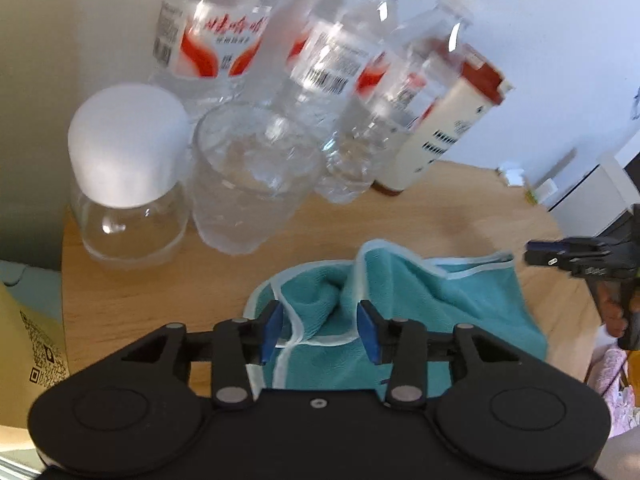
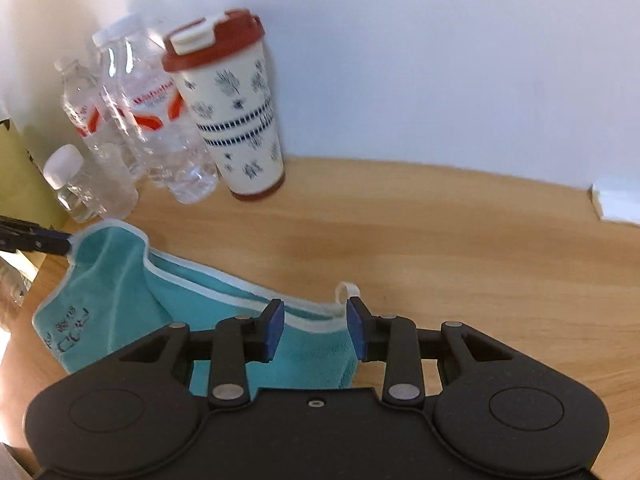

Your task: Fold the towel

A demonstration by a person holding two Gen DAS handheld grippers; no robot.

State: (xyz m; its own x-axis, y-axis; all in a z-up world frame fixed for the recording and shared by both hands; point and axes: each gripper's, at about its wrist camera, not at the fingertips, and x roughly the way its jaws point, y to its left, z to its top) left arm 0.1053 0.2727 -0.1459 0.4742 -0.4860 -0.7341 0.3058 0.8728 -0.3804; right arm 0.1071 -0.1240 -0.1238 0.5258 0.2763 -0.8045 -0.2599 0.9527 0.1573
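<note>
- Two grippers are over a teal towel (image 1: 400, 320) with pale edging, lying rumpled and partly doubled on a wooden table (image 2: 440, 248).
- Nearest in the left wrist view, the left gripper (image 1: 320, 332) has its blue-padded jaws spread wide, one on either side of a raised fold of the towel; they do not pinch it.
- Nearest in the right wrist view, the right gripper (image 2: 316, 330) is likewise wide apart, above the towel's corner where a small white hanging loop (image 2: 348, 290) sticks up.
- In the right wrist view, the left gripper's fingertips reach in from the left edge and meet the towel's lifted far corner; whether they grip it cannot be told from there.
- Dark embroidered marks show on the towel's left part in that view.
- Behind the towel stand a small clear jar with a white lid (image 1: 128, 176), a clear glass (image 1: 248, 176), and several plastic water bottles (image 1: 344, 80) with red and white labels.
- Beside the bottles stands a cream tumbler with a red lid (image 2: 236, 112), close to the white wall (image 2: 440, 60).
- A yellow-green carton (image 1: 28, 344) sits at the left edge.
</note>
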